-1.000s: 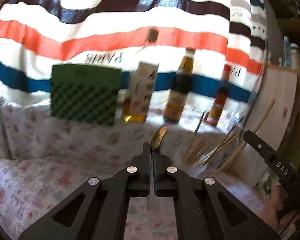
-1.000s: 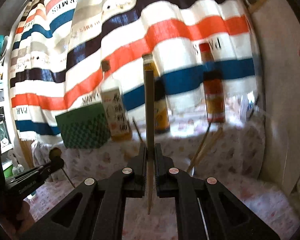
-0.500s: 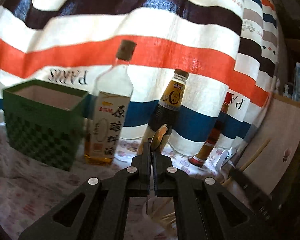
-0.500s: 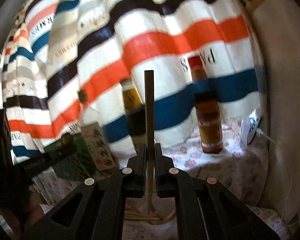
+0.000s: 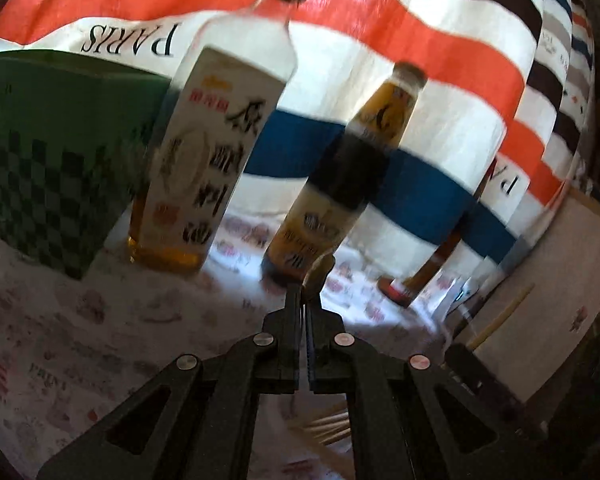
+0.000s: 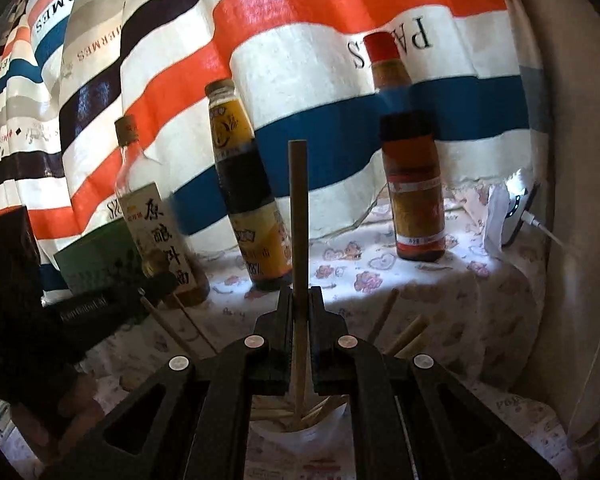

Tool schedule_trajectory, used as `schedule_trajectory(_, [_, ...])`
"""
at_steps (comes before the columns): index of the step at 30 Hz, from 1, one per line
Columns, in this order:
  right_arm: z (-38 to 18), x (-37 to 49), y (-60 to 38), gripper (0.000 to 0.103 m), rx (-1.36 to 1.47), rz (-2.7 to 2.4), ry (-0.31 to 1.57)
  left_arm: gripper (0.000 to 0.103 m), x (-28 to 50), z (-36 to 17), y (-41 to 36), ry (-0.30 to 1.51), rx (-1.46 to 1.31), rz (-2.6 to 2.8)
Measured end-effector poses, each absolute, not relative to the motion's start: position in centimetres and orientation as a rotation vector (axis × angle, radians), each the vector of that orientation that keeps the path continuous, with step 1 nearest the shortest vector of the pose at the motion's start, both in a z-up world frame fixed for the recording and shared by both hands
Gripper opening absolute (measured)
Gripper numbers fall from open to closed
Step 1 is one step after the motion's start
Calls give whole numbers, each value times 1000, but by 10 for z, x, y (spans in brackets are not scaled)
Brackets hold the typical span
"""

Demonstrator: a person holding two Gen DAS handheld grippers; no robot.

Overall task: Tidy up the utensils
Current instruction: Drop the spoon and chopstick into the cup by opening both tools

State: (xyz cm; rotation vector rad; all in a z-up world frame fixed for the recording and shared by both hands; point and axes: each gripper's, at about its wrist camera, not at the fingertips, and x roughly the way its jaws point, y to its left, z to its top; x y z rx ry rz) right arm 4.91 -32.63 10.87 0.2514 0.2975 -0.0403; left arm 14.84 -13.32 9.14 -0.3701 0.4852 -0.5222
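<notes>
My left gripper [image 5: 304, 297] is shut on a small golden spoon [image 5: 320, 270], whose bowl sticks up past the fingertips. Below it lie several wooden chopsticks [image 5: 329, 425]. My right gripper [image 6: 299, 293] is shut on one wooden chopstick [image 6: 299, 216], held upright. Its lower end hangs over a white cup [image 6: 300, 438] that holds several more chopsticks. In the right wrist view the left gripper [image 6: 156, 282] shows at the left, a thin handle slanting down from it.
A clear bottle with a white label [image 5: 204, 168], a dark sauce bottle [image 5: 340, 184] and a red-capped bottle [image 6: 414, 184] stand in a row before a striped cloth. A green checkered box [image 5: 40, 160] stands at the left. A white charging device [image 6: 514, 212] sits at the right.
Both grippers have moved in toward the row of bottles, which now looms larger. The white cup has come in under the right gripper's chopstick. Both grips are unchanged.
</notes>
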Motion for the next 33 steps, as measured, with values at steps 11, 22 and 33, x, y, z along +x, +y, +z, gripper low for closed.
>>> schedule_trajectory(11, [96,63,-321,8,265,17,375,6,125,94,-137,416,-252,-612])
schedule_trajectory(22, [97,62,-335,59,350,14,381,42,110,114,-103,361,-265,-551])
schedule_trajectory(33, [134,3,-314,86,326,-35,197,70,33,129,-37,220,-115,-376])
